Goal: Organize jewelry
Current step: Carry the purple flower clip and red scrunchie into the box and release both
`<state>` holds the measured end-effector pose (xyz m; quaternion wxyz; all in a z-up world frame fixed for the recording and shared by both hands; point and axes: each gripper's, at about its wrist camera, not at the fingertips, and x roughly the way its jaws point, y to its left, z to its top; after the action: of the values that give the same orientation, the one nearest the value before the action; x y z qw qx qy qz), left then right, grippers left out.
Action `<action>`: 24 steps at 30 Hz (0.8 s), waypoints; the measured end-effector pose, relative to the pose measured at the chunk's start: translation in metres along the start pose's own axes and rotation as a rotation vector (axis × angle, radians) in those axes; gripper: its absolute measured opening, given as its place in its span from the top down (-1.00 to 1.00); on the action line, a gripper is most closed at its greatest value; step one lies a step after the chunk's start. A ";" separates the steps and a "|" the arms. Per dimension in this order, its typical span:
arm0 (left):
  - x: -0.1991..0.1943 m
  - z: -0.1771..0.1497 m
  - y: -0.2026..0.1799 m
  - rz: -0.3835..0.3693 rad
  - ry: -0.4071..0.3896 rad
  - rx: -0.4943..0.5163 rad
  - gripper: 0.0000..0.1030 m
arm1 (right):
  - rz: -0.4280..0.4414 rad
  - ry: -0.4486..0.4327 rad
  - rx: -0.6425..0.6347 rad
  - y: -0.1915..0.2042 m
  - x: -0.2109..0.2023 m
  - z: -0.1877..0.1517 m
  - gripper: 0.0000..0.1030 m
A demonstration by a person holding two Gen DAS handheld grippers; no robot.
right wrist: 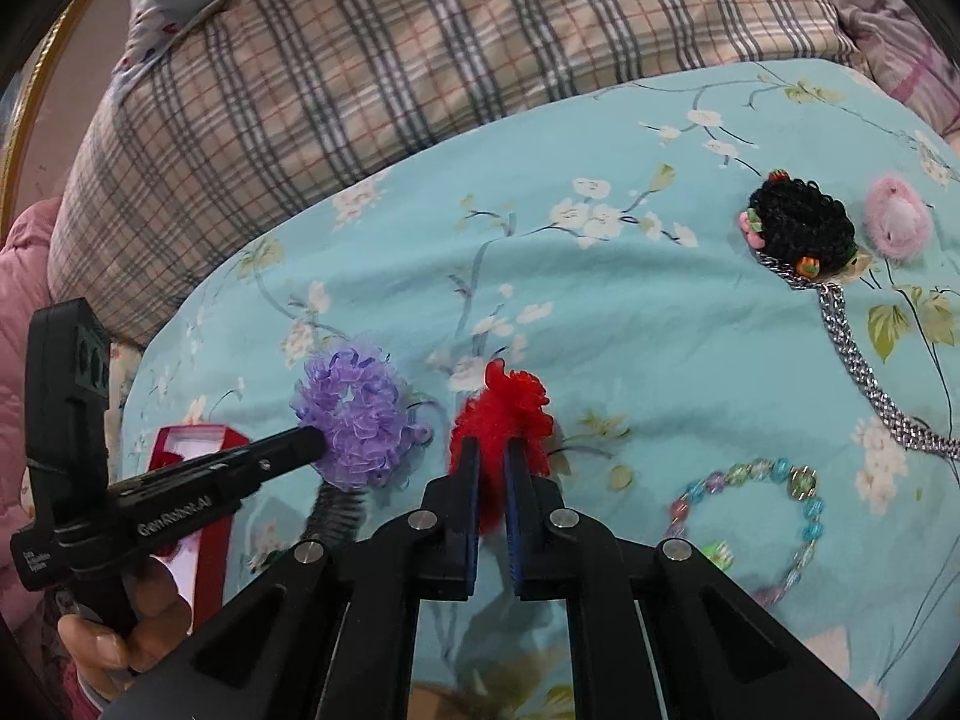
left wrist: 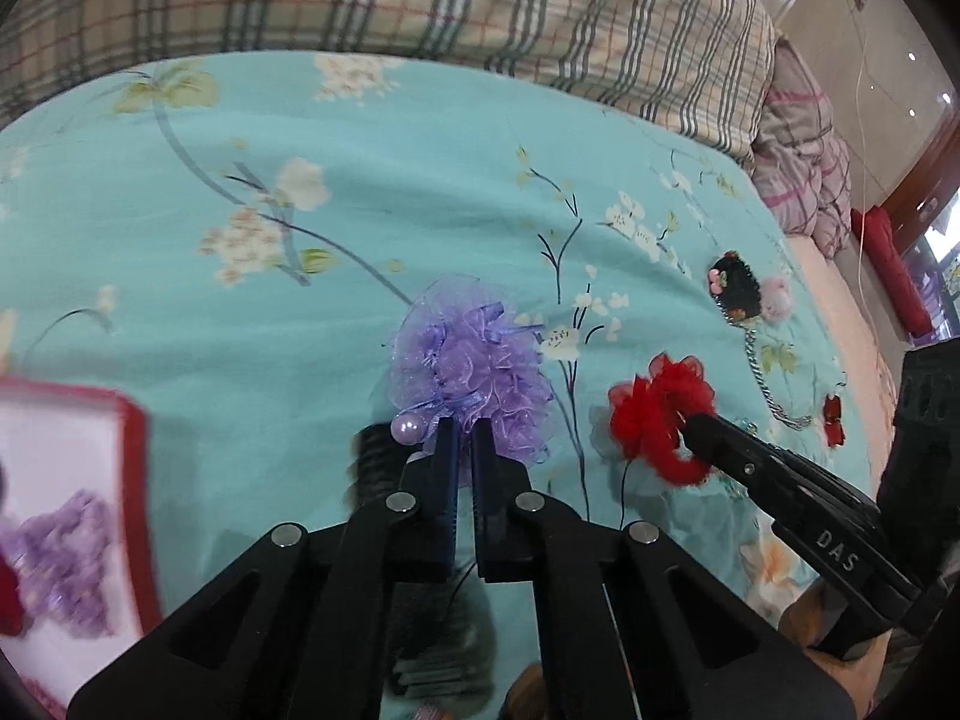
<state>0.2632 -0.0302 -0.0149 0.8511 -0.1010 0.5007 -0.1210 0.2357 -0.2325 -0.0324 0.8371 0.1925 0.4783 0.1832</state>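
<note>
My left gripper [left wrist: 461,429] is shut on a purple ruffled scrunchie [left wrist: 474,366] with a pearl bead, held just above the teal floral bedsheet [left wrist: 360,210]. My right gripper [right wrist: 492,450] is shut on a red ruffled scrunchie [right wrist: 504,408]. Each gripper shows in the other's view: the right gripper [left wrist: 690,426] with the red scrunchie [left wrist: 660,414], the left gripper [right wrist: 315,438] with the purple scrunchie [right wrist: 357,414]. A red-rimmed white box [left wrist: 129,450] at far left holds another purple scrunchie [left wrist: 60,570]; the box also shows in the right wrist view [right wrist: 210,546].
On the sheet to the right lie a black crochet scrunchie [right wrist: 801,225], a pink fluffy scrunchie [right wrist: 897,222], a silver chain [right wrist: 864,378] and a coloured bead bracelet [right wrist: 807,516]. A black coil hair tie [right wrist: 339,507] lies under the purple one. Plaid pillows [right wrist: 360,78] line the far edge.
</note>
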 end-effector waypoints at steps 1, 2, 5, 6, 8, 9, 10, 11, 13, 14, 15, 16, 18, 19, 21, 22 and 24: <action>-0.010 -0.004 0.005 0.002 -0.009 -0.007 0.95 | 0.007 0.000 -0.005 0.005 -0.003 -0.003 0.88; -0.014 -0.006 0.007 0.001 -0.015 -0.013 0.96 | 0.015 -0.001 -0.010 0.010 -0.006 -0.005 0.88; -0.040 -0.019 0.021 0.000 -0.042 -0.040 0.95 | 0.034 -0.002 -0.026 0.024 -0.012 -0.011 0.88; -0.047 -0.023 0.024 0.001 -0.049 -0.046 0.95 | 0.041 0.000 -0.034 0.030 -0.014 -0.014 0.88; -0.060 -0.032 0.031 0.003 -0.063 -0.058 0.95 | 0.054 0.004 -0.046 0.040 -0.017 -0.019 0.88; -0.064 -0.034 0.032 0.004 -0.066 -0.062 0.96 | 0.059 0.005 -0.050 0.044 -0.018 -0.021 0.88; -0.071 -0.039 0.036 0.005 -0.072 -0.071 0.96 | 0.066 0.007 -0.056 0.049 -0.020 -0.024 0.88; -0.077 -0.043 0.040 0.005 -0.079 -0.080 0.96 | 0.075 0.011 -0.063 0.056 -0.021 -0.027 0.88; -0.090 -0.053 0.048 0.007 -0.093 -0.096 0.95 | 0.094 0.019 -0.073 0.066 -0.022 -0.034 0.88; -0.096 -0.059 0.052 0.017 -0.102 -0.102 0.95 | 0.105 0.024 -0.080 0.073 -0.023 -0.038 0.88; -0.102 -0.064 0.057 0.024 -0.108 -0.109 0.95 | 0.116 0.029 -0.086 0.080 -0.023 -0.042 0.88; -0.106 -0.067 0.060 0.026 -0.113 -0.117 0.96 | 0.127 0.033 -0.092 0.087 -0.022 -0.046 0.88; -0.117 -0.077 0.071 0.026 -0.120 -0.140 0.96 | 0.153 0.045 -0.101 0.100 -0.021 -0.053 0.87; -0.122 -0.081 0.077 0.026 -0.125 -0.153 0.96 | 0.166 0.048 -0.102 0.104 -0.020 -0.055 0.87; -0.129 -0.088 0.086 0.025 -0.132 -0.174 0.96 | 0.192 0.056 -0.114 0.118 -0.018 -0.062 0.87; -0.133 -0.092 0.090 0.030 -0.135 -0.180 0.96 | 0.198 0.059 -0.121 0.124 -0.017 -0.064 0.87; -0.141 -0.100 0.099 0.045 -0.144 -0.197 0.96 | 0.217 0.072 -0.137 0.137 -0.013 -0.069 0.87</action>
<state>0.1195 0.1026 0.0248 0.8734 -0.1812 0.4498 -0.0446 0.1523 -0.1113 0.0130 0.8058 0.1788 0.4708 0.3115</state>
